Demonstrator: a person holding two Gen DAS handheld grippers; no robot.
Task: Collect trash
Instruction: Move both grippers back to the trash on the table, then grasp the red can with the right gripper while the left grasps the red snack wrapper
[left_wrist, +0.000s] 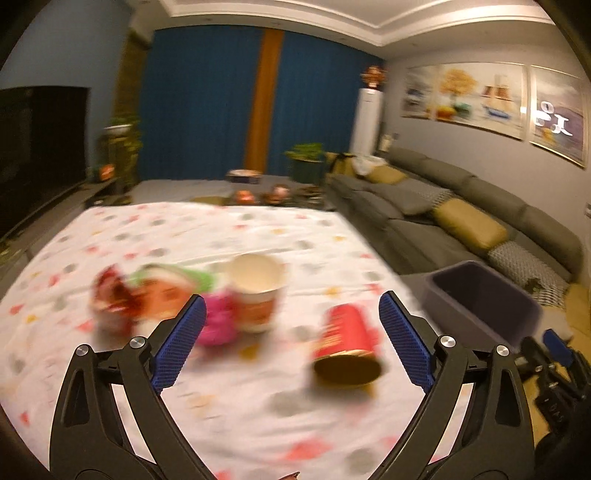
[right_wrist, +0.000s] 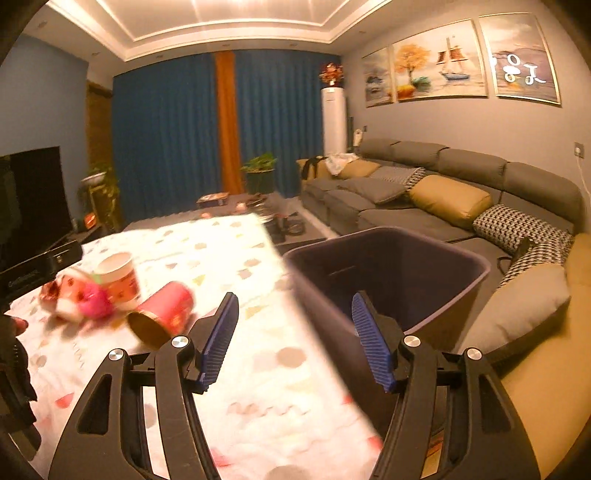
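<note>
On the patterned tablecloth (left_wrist: 221, 236) lies a red can (left_wrist: 347, 339) on its side, its gold end toward me. Beside it stand a white-and-red paper cup (left_wrist: 258, 291), a pink crumpled piece (left_wrist: 218, 321) and a red-and-green wrapper (left_wrist: 136, 295). My left gripper (left_wrist: 291, 306) hovers over the cloth with its jaws wide and nothing between them; the can lies just ahead, nearer the right finger. My right gripper (right_wrist: 293, 302) is open and empty at the table's right edge, in front of the dark purple bin (right_wrist: 388, 266). The can (right_wrist: 166, 310), cup (right_wrist: 120, 280) and pink piece (right_wrist: 92, 302) lie to its left.
The bin (left_wrist: 480, 299) stands on the floor off the table's right side. Behind it runs a grey sofa (right_wrist: 461, 184) with yellow and patterned cushions. A dark television (left_wrist: 40, 144) stands at the left. Potted plants (left_wrist: 306, 158) and a low table with clutter sit beyond the far edge.
</note>
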